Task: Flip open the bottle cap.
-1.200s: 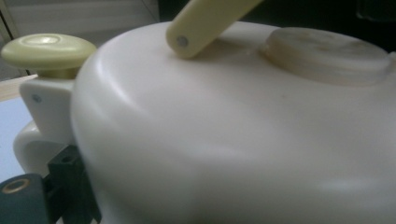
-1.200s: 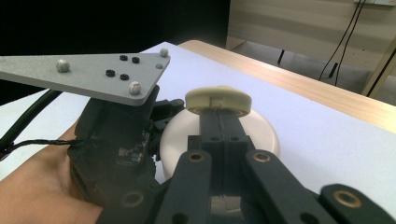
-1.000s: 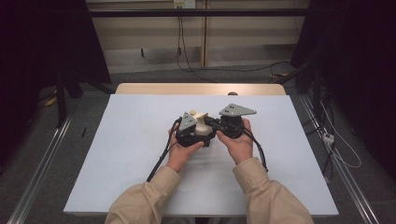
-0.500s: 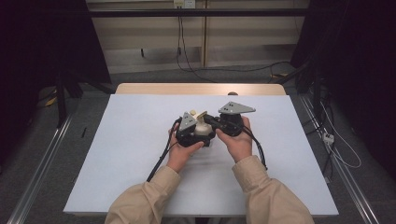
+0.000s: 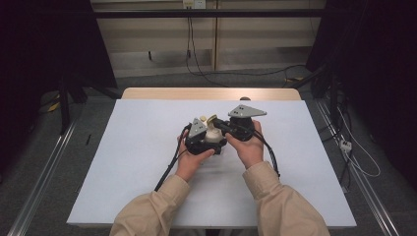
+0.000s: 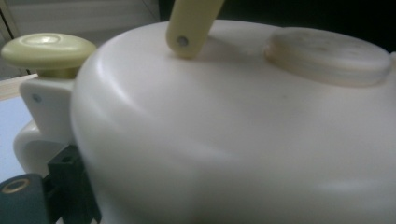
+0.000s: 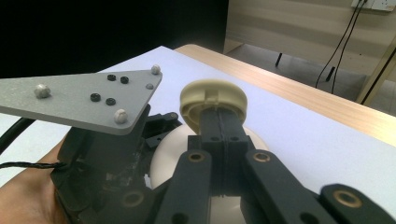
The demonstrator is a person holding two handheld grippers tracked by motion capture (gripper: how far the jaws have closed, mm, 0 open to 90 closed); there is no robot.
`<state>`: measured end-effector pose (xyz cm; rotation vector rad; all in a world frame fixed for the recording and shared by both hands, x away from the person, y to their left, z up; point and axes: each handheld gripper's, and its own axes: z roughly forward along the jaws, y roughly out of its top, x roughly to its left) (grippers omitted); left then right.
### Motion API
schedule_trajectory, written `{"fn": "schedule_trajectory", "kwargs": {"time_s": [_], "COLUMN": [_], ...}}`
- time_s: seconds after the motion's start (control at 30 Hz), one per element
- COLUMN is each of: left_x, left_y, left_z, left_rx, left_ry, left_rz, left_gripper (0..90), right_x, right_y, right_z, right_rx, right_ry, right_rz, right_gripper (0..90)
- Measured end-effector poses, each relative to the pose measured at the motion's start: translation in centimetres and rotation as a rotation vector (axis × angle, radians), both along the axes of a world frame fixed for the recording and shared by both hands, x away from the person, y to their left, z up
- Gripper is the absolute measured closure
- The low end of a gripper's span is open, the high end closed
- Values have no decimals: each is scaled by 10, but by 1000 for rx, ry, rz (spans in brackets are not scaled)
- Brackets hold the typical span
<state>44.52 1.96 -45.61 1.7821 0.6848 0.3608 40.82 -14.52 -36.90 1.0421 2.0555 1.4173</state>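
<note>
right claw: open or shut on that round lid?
Shut on it. In the right gripper view the right claw has its two black jaws pressed together, nipping the rib of the yellowish round lid above the cream pot.

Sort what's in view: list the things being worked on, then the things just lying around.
In the job:
- cream container, held by the left gripper
- yellowish round lid, pinched edge-on in the right gripper jaws

Just lying about:
- cables on the floor behind the table
</note>
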Motion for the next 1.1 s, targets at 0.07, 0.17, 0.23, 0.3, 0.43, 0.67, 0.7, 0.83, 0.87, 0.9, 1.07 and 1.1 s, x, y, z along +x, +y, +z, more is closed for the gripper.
{"fn": "schedule_trajectory", "kwargs": {"time_s": [0.07,0.17,0.23,0.3,0.43,0.67,0.7,0.83,0.87,0.9,1.07,1.1], "left_x": [0,0,0,0,0,0,0,0,0,0,0,-1], "left_y": [0,0,0,0,0,0,0,0,0,0,1,1], "left_z": [0,0,0,0,0,0,0,1,0,0,1,1], "left_rx": [1,0,1,1,0,1,3,8,4,2,7,18], "left_ry": [0,1,0,0,-1,-1,-1,-2,0,2,-1,-3], "left_rz": [0,1,3,2,2,-1,-2,1,2,1,-2,-3], "left_gripper": [62,62,62,62,62,61,61,61,61,61,59,55], "right_x": [1,3,5,6,6,7,8,11,12,12,10,9], "right_y": [0,0,0,0,0,0,-1,-1,-1,0,-1,-1], "right_z": [-1,-1,0,0,0,0,0,0,-1,0,2,2], "right_rx": [-3,-3,2,1,2,4,4,1,3,6,4,6], "right_ry": [-1,-1,1,-2,-7,-7,-10,-6,-8,-10,-17,-20], "right_rz": [1,-3,-1,-2,0,5,1,-9,-6,-10,-3,-2], "right_gripper": [900,900,900,900,900,900,900,900,900,900,872,843]}}
